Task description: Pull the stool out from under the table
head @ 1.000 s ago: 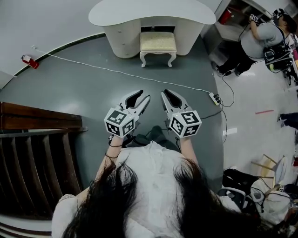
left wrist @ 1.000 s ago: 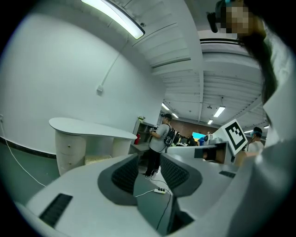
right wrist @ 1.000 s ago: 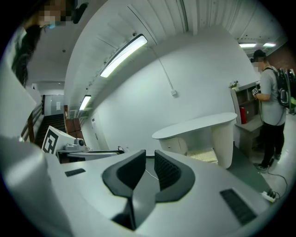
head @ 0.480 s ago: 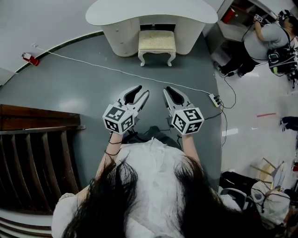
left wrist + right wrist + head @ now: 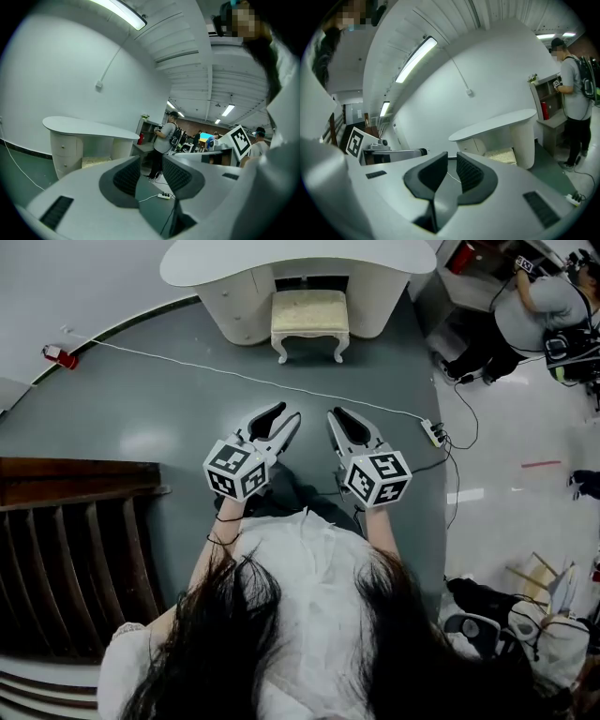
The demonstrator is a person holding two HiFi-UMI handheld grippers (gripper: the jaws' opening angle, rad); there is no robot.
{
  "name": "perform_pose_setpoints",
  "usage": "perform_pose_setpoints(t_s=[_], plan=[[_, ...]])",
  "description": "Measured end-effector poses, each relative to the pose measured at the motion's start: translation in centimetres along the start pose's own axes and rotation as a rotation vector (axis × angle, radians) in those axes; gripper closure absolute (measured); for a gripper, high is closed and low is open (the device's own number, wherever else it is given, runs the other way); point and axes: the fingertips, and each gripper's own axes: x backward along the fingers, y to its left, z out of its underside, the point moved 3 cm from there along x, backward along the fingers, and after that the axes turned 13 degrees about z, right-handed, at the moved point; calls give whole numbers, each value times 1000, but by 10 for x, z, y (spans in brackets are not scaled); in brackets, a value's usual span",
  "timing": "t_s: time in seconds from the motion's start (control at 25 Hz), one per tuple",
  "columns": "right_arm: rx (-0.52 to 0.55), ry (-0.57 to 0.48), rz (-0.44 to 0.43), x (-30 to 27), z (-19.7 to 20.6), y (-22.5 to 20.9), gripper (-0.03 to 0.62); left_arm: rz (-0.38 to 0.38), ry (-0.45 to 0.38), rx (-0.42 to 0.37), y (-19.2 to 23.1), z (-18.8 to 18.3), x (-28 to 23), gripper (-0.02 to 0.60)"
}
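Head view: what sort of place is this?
Probably an indoor lab or workshop: a white table with a stool under it, a power strip on the bare floor.

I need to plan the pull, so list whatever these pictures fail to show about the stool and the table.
- Head view: the stool's back legs, hidden by its seat and the table.
- Left gripper view: the stool's legs, behind the left claw; only some cushion shows.
- Right gripper view: the stool's legs, behind the right claw.
- Head view: the red thing, too small to identify.
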Motion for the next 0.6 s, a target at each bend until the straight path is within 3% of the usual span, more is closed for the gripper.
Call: perform_pose_setpoints(t_s=[0.32,0.6], plan=[[-53,-4,56,-16,1,-23,523,26,47,-11,17,2,-14,423],[-39,6,96,-55,-11,-36,523,33,42,0,72,-13,-36,423]])
